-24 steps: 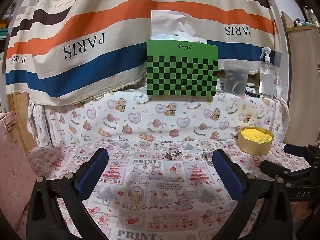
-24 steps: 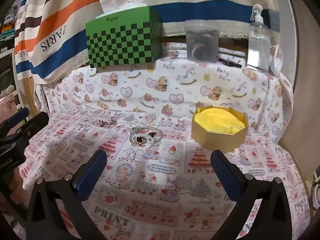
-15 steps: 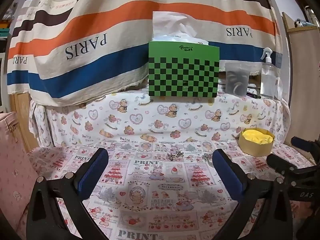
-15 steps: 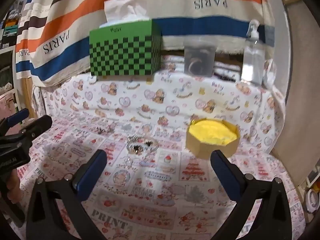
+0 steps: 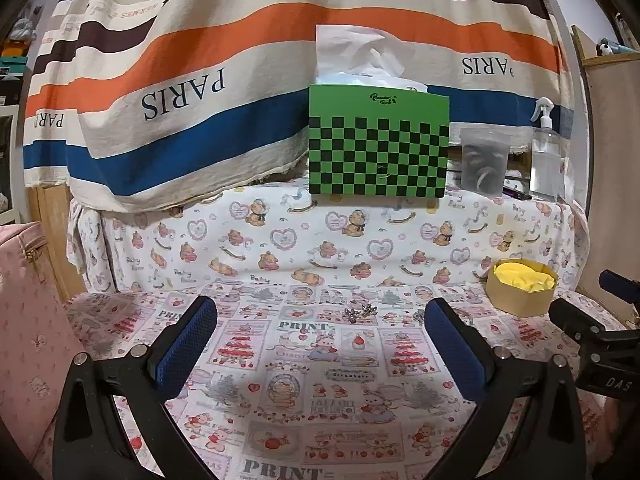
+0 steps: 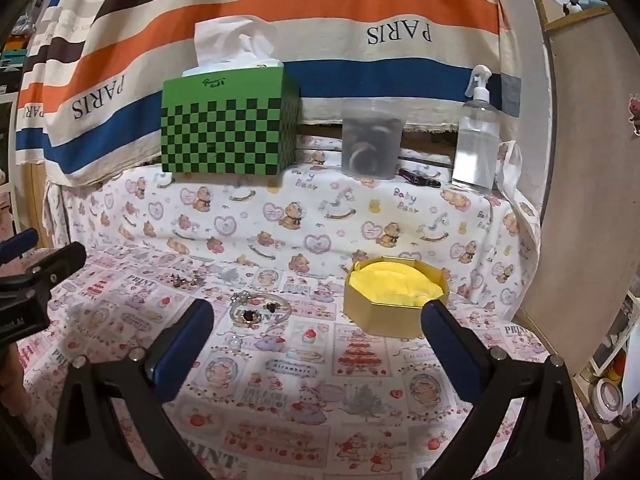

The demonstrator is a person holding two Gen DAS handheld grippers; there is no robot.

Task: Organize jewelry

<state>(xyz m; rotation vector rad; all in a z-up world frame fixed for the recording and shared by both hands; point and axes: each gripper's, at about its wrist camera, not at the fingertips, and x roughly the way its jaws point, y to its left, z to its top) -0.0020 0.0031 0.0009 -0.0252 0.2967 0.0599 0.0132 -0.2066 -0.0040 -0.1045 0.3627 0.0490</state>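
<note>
Both grippers have backed off slightly; the left gripper (image 5: 320,332) and right gripper (image 6: 316,332) hover with fingers wide apart, empty. The bracelet (image 6: 260,310) lies at nine o'clock of the gold box (image 6: 384,316), nothing sorted yet.

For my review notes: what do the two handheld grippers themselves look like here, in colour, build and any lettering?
Both match: the left gripper and right gripper each have two black plastic arms studded with round silver bolts, ending in fingers faced with dark blue textured pads. Seen from the other camera, the right gripper's body carries pale raised lettering, only partly readable. No cables or sleeves show.
</note>
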